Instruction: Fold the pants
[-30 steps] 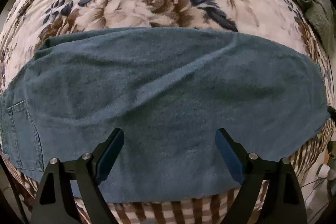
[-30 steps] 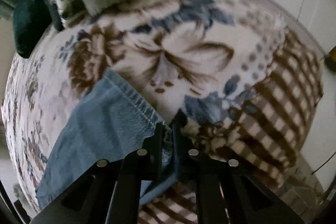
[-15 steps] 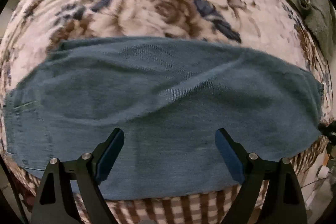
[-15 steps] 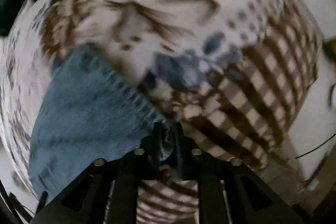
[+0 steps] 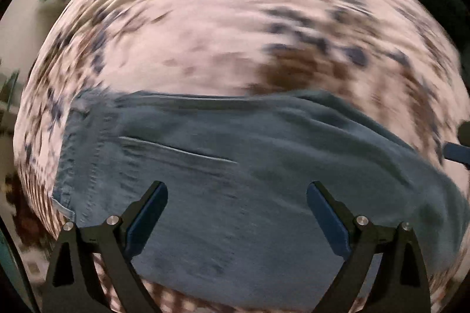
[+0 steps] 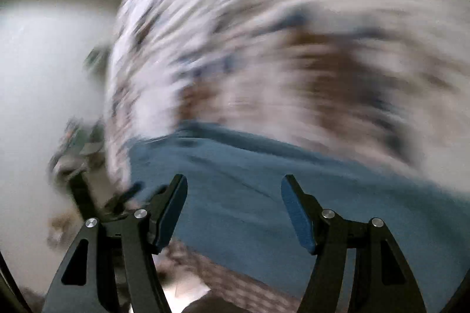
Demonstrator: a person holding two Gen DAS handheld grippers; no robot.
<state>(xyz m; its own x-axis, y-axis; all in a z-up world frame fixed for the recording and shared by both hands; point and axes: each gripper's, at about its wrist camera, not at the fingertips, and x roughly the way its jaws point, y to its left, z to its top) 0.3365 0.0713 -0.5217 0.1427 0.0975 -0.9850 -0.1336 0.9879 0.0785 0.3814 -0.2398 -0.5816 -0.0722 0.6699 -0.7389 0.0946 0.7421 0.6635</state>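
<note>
Blue denim pants (image 5: 241, 166) lie flat across a floral blanket (image 5: 220, 28) on a bed. Their waistband and a pocket seam are at the left of the left wrist view. My left gripper (image 5: 236, 201) is open and empty, hovering over the near edge of the pants. My right gripper (image 6: 234, 197) is open and empty above the pants (image 6: 249, 189), which show blurred in the right wrist view. The right gripper's tip also shows at the far right of the left wrist view (image 5: 458, 151).
The blanket's brown checked border (image 5: 38, 195) runs along the bed's near edge. A pale wall (image 6: 44, 78) and blurred clutter (image 6: 73, 154) lie left of the bed in the right wrist view. Both views are motion-blurred.
My right gripper has let go of the pant hem, opened, and swung left over the pants. My left gripper has moved left toward the waistband end, still open.
</note>
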